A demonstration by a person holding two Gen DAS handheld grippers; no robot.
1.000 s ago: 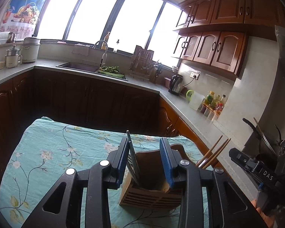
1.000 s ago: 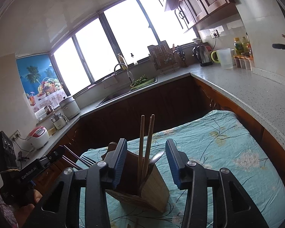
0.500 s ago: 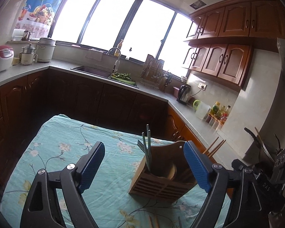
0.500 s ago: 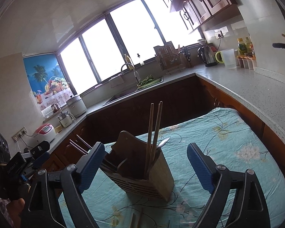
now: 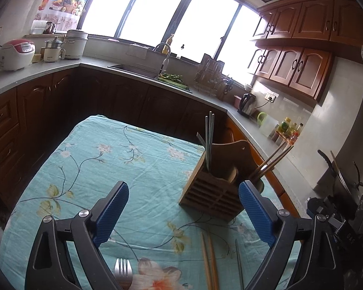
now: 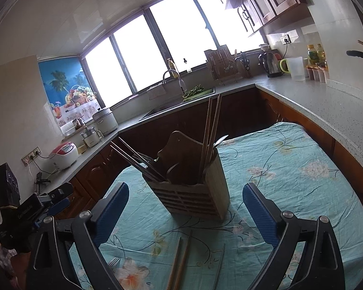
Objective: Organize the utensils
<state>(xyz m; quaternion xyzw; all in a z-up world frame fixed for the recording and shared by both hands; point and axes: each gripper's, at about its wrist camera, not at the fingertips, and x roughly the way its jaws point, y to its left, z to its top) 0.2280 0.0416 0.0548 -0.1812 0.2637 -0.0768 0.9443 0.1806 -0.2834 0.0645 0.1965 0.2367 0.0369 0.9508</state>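
Pulled back and spread wide since a second ago, both sets of fingers, then closed around utensils standing in the slatted wooden utensil holder (image 5: 214, 188), now well clear of it.

Left gripper (image 5: 181, 217): blue-padded fingers (image 5: 111, 211) fully apart, empty, touching nothing; holder at 1 o'clock, steel fork (image 5: 123, 271) on the teal floral-clothed bench (image 5: 89, 169) at 7 o'clock.

Right gripper (image 6: 185, 215): fingers (image 6: 260, 213) likewise wide apart and empty, holder dead ahead at 12 o'clock, pair of loose wooden chopsticks (image 6: 179, 263) lying at 6 o'clock, thin metal chopstick (image 6: 219, 265) just beside at 5 o'clock.

Probably next: picking up a loose piece. Best done by dropping low over the cloth, straddling the chopstick pair crosswise, pinching both together, then lifting clear before tipping upright into the matching compartment.
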